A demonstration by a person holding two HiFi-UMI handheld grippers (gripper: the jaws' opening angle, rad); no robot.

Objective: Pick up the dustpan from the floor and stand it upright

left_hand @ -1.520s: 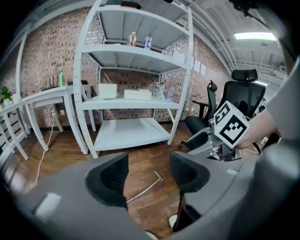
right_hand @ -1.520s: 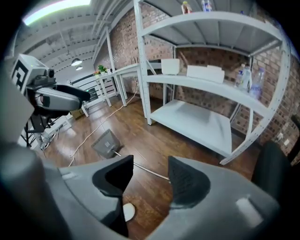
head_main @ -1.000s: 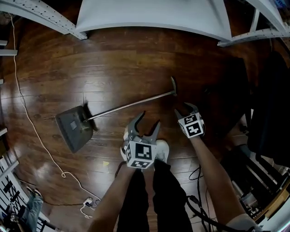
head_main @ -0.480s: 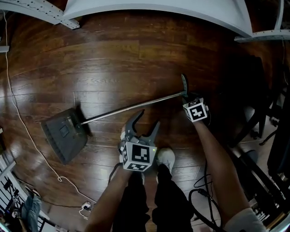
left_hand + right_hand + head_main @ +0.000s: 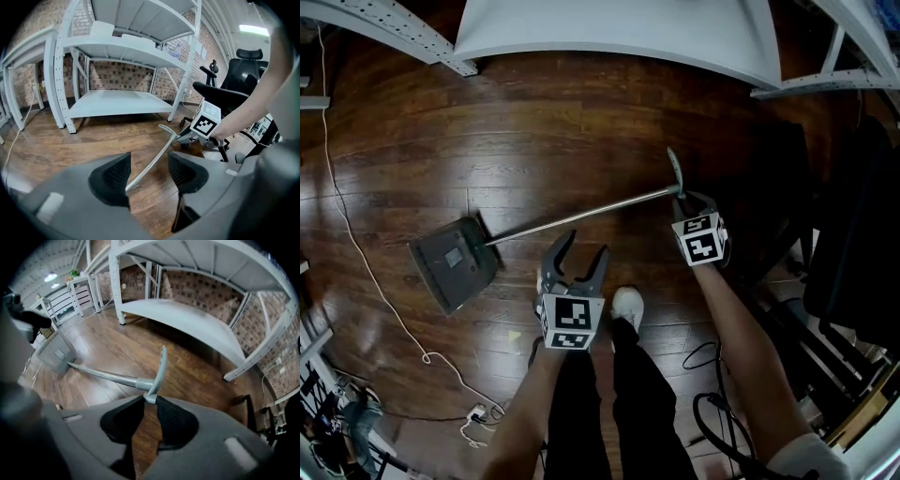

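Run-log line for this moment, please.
right gripper: jaws closing on dustpan handle | left gripper: open, empty | dustpan: on floor, not upright

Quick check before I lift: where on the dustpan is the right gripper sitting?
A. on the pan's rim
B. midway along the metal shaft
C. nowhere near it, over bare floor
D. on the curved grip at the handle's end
D: in the right gripper view, the closing jaws of the right gripper pinch the lower end of the curved grip, and the pan lies at the far end of the shaft.

Black trousers (image 5: 586, 403), one white shoe (image 5: 626, 306)
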